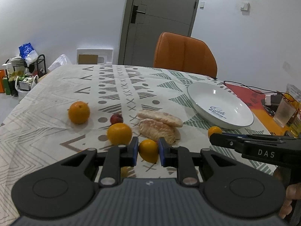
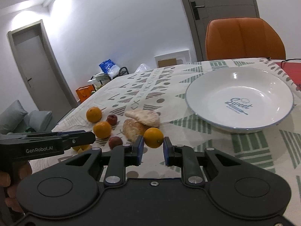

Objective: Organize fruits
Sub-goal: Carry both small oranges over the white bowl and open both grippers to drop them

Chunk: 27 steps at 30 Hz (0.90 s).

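Across the tablecloth (image 1: 56, 94) the fruit (image 1: 79, 112) lies loose, the plate (image 2: 190, 96) bare — you're approaching, left gripper (image 1: 148, 140) facing the near orange (image 1: 148, 151), right gripper (image 2: 153, 138) the plate-side orange (image 2: 152, 136), both closed and empty — so open up before reaching in.

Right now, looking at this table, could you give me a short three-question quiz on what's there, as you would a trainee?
1. Which word is printed inside the white plate? A Sweet, B Fresh, C Home.
2. True or false: fruit already lies in the plate.
3. Fill in: the chair behind the table is ____ in colour.
Key: 1 A. 2 false, the plate is empty. 3 orange.
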Available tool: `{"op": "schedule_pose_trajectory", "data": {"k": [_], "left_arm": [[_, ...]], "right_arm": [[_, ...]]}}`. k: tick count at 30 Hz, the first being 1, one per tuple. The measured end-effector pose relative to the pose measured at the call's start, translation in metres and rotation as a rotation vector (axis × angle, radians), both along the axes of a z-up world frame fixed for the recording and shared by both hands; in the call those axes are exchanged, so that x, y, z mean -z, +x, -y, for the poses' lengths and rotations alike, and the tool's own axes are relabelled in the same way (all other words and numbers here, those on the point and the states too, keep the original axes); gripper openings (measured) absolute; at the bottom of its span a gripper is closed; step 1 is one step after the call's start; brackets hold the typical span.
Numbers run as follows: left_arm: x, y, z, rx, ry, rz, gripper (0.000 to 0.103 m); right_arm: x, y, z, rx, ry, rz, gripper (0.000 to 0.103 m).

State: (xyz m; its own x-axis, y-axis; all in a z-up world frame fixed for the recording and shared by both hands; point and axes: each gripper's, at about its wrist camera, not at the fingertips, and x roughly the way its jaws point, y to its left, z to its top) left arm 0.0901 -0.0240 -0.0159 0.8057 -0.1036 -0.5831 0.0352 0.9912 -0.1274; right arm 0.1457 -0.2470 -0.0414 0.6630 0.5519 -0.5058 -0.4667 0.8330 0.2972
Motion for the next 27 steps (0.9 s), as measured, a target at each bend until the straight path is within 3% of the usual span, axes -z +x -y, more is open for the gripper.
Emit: {"op": "schedule_pose_trajectory", "data": {"k": [27], "left_arm": [[-0.008, 0.039, 0.056, 0.102, 0.029, 0.028, 0.021]], "right_arm": [[-0.006, 0.028, 0.078, 0.188, 0.017, 0.022, 0.021]]}}
